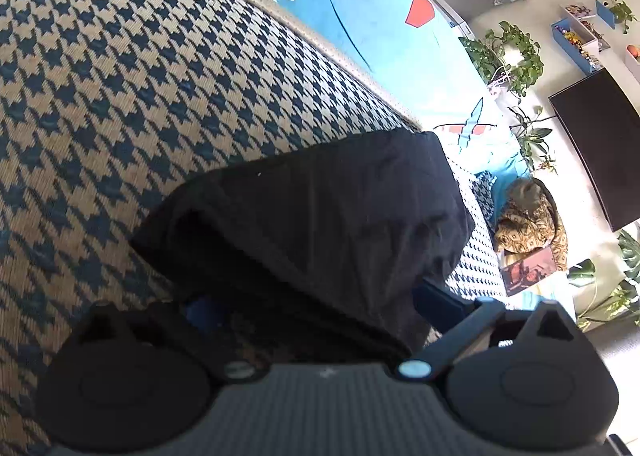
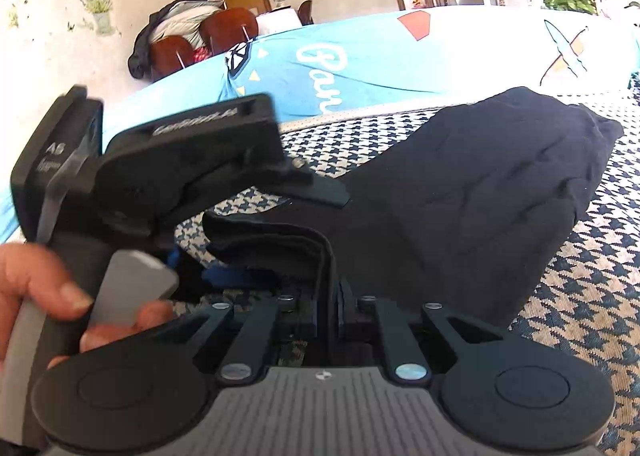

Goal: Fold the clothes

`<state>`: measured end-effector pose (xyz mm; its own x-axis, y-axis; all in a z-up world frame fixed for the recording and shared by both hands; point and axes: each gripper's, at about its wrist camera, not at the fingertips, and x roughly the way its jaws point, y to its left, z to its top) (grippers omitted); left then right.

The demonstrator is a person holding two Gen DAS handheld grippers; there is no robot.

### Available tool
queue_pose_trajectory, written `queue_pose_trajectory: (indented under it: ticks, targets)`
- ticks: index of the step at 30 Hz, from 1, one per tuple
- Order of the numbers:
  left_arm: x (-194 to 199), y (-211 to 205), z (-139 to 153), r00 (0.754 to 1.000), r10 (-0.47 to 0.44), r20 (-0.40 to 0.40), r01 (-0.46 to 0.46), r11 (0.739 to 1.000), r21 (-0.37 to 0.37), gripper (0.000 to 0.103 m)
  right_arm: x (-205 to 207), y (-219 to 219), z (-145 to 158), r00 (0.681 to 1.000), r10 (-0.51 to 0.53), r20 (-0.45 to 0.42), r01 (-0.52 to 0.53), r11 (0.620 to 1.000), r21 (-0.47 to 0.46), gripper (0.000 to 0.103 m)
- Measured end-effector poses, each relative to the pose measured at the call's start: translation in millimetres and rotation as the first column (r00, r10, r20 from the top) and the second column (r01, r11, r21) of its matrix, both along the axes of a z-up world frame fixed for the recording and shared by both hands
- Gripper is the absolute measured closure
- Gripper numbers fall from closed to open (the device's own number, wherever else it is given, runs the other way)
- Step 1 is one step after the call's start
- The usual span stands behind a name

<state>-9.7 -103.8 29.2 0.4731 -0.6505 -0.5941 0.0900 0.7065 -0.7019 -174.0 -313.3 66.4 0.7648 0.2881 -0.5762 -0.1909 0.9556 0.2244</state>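
Bare houndstooth cover (image 2: 592, 276) right of black garment (image 2: 460, 192) — left hand-held gripper (image 2: 248, 192) crowds its left

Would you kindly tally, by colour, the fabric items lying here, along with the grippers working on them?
Black garment: 1
Houndstooth cover: 1
Blue printed sheet: 1
Grippers: 2, the left gripper and the right gripper
Total: 5
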Motion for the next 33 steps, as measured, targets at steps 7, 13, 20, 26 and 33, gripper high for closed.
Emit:
queue_pose_trajectory:
  ticks: [7, 13, 20, 26, 33]
  targets:
    - [-3, -1, -1, 0.999, 0.032, 0.027, -0.033, 0.999, 0.036, 0.088, 11, 7, -12, 0.999, 0.034, -0.035, -0.033, 0.999, 0.043, 0.092]
    - [-14, 11, 6, 0.994, 0.093, 0.063, -0.094, 0.996, 0.005, 0.091, 14, 10, -18, 0.998, 0.052, -0.040, -0.046, 0.992, 0.121, 0.093]
    - [-26, 28, 19, 0.984, 0.141, 0.111, -0.149, 0.986, 0.069, 0.092, 16, 25, -14, 0.994, 0.108, -0.021, -0.103, 0.984, 0.144, 0.093]
    - [-38, 57, 37, 0.975, 0.165, 0.152, -0.185, 0.974, 0.134, 0.092, 17, 52, -8, 0.982, 0.189, -0.007, -0.186, 0.968, 0.167, 0.093]
    - [-56, 114, 55, 0.961, 0.215, 0.175, -0.246, 0.952, 0.180, 0.092, 19, 89, -6, 0.956, 0.294, -0.014, -0.283, 0.930, 0.235, 0.093]
